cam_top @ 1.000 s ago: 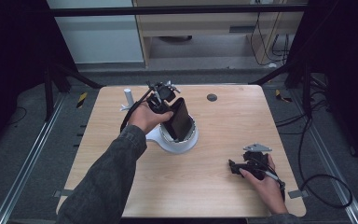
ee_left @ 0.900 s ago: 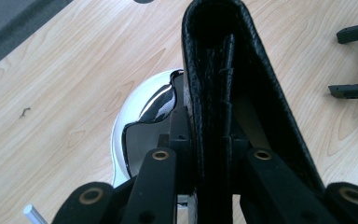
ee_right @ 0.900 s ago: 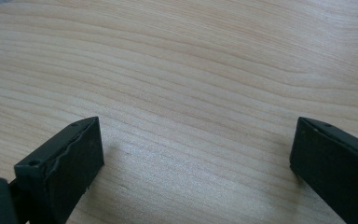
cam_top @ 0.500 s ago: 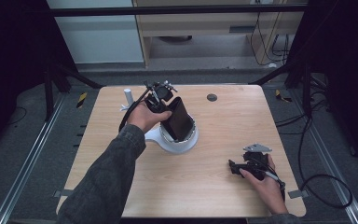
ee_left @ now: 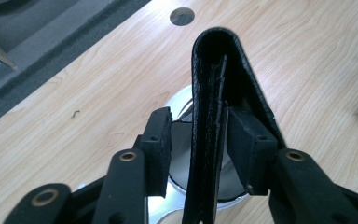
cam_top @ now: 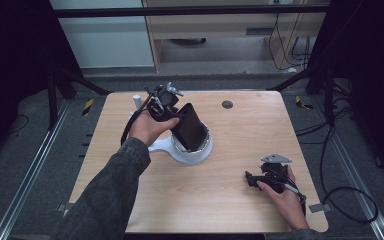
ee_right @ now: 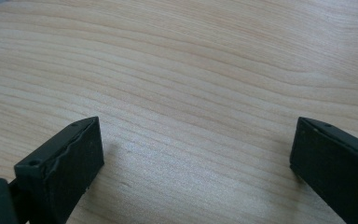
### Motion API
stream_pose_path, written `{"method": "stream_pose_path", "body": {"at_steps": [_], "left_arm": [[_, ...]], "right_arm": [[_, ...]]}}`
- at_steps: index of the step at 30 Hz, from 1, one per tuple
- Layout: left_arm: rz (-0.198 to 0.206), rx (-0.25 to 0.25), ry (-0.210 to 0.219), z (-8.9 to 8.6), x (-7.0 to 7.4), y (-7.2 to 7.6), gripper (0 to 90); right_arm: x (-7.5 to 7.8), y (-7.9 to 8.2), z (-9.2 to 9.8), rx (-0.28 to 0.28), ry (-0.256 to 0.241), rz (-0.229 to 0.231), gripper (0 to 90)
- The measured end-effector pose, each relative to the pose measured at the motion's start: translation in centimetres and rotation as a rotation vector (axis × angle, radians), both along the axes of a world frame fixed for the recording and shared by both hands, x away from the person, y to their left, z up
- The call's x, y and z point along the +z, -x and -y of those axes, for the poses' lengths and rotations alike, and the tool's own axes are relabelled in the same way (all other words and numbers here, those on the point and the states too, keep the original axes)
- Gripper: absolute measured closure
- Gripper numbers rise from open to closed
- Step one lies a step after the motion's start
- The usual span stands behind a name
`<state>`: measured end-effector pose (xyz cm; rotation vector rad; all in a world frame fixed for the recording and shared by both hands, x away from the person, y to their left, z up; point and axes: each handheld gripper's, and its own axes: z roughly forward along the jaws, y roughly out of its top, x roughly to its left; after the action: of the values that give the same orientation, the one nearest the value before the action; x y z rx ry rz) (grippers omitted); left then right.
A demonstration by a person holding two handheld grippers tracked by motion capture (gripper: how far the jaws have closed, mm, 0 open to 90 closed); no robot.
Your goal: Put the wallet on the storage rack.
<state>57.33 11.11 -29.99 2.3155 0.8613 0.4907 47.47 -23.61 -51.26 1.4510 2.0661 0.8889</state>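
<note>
A black folded wallet (cam_top: 190, 127) stands tilted in a white round dish (cam_top: 200, 152) at the middle of the table. My left gripper (cam_top: 178, 123) reaches around the wallet from the far left side. In the left gripper view the wallet (ee_left: 214, 93) sits between the jaws, against the right pad (ee_left: 247, 149), with a visible gap to the left pad (ee_left: 161, 144), so the gripper (ee_left: 200, 121) is open. My right gripper (cam_top: 250, 179) rests on the table near the front right, open, with bare wood between its jaws (ee_right: 196, 154).
A small white cylinder (cam_top: 136, 100) stands at the table's far left edge. A dark round disc (cam_top: 227, 104) lies flush in the wood at the far middle. The tabletop (cam_top: 130, 200) is light wood. Metal rails run along both sides on the floor.
</note>
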Motion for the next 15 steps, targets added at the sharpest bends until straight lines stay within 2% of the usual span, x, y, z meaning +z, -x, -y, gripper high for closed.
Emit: {"method": "stream_pose_path", "body": {"at_steps": [5, 9, 15], "left_arm": [[0.042, -0.008, 0.018, -0.4, 0.8, 0.7, 60.9], [0.08, -0.028, 0.013, -0.6, 1.6, 1.6, 59.9], [0.113, -0.046, 0.024, -0.6, 2.4, 2.5, 58.1]], "right_arm": [[0.0, 0.0, 0.0, 0.0, 0.0, -0.001, 2.9], [0.0, 0.0, 0.0, 0.0, 0.0, -0.001, 2.9], [0.0, 0.0, 0.0, 0.0, 0.0, -0.001, 2.9]]}}
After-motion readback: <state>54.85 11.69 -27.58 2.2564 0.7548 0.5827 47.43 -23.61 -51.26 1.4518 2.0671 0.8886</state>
